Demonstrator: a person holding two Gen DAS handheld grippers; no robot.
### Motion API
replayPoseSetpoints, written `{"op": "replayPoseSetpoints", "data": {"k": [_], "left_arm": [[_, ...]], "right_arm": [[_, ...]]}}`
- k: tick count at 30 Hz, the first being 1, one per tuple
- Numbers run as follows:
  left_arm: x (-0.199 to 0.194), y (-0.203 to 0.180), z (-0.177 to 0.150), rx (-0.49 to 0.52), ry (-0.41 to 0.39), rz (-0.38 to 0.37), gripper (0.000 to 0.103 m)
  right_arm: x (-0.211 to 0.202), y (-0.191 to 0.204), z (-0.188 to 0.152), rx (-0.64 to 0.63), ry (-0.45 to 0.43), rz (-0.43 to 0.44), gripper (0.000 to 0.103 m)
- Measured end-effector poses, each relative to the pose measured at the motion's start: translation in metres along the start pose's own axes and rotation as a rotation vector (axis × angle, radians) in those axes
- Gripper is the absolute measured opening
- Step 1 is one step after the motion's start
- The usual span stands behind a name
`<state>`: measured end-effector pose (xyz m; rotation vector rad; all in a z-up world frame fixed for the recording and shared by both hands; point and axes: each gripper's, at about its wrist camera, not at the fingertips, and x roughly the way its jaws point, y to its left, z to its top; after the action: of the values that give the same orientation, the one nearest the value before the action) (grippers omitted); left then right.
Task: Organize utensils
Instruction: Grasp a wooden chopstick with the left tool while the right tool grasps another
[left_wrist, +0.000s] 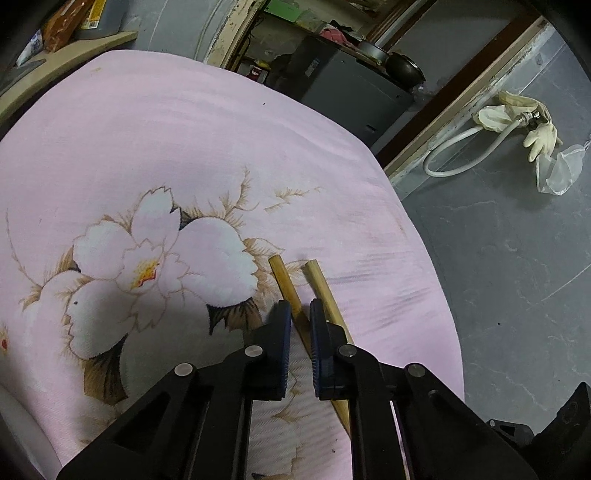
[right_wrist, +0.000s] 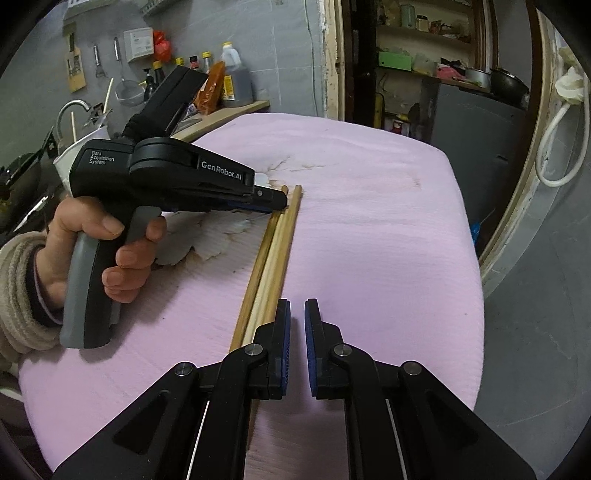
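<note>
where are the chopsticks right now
The chopsticks lie side by side on the pink flowered cloth, right of the printed flower; the left gripper is closed on one near its far end.

Your chopsticks (right_wrist: 273, 254) look like matt, pale wood. The desk (right_wrist: 369, 229) wears ribbed pink cloth, perhaps quilted. Each claw (left_wrist: 300, 314) is matt black plastic with ridged blue pads (left_wrist: 317, 332).

Chopsticks (right_wrist: 275, 254) lie side by side on cloth (right_wrist: 369, 240).
</note>
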<state>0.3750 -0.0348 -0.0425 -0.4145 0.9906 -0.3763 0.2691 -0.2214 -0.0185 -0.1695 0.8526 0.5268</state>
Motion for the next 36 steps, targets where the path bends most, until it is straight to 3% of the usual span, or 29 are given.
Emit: {"op": "replayPoseSetpoints", "data": {"k": [10, 18, 20, 27, 33, 36], "left_arm": [[-0.003, 0.0, -0.004, 0.006, 0.001, -0.008, 0.008], [-0.004, 0.001, -0.003, 0.0, 0.011, -0.022, 0.008], [-0.005, 0.004, -0.002, -0.008, 0.016, -0.033, 0.008], [-0.007, 0.006, -0.002, -0.014, 0.021, -0.041, 0.008], [-0.008, 0.006, -0.003, -0.018, 0.023, -0.044, 0.008], [-0.008, 0.005, -0.003, -0.016, 0.022, -0.041, 0.008]], "right_arm": [[0.006, 0.008, 0.006, -0.007, 0.026, 0.008, 0.007], [0.024, 0.014, 0.017, -0.047, 0.094, -0.112, 0.007], [0.031, 0.013, 0.017, -0.033, 0.122, -0.089, 0.007], [0.015, 0.012, 0.018, -0.018, 0.074, -0.08, 0.007], [0.017, 0.024, 0.018, -0.047, 0.092, -0.049, 0.008], [0.022, 0.025, 0.017, -0.054, 0.106, -0.072, 0.008]]}}
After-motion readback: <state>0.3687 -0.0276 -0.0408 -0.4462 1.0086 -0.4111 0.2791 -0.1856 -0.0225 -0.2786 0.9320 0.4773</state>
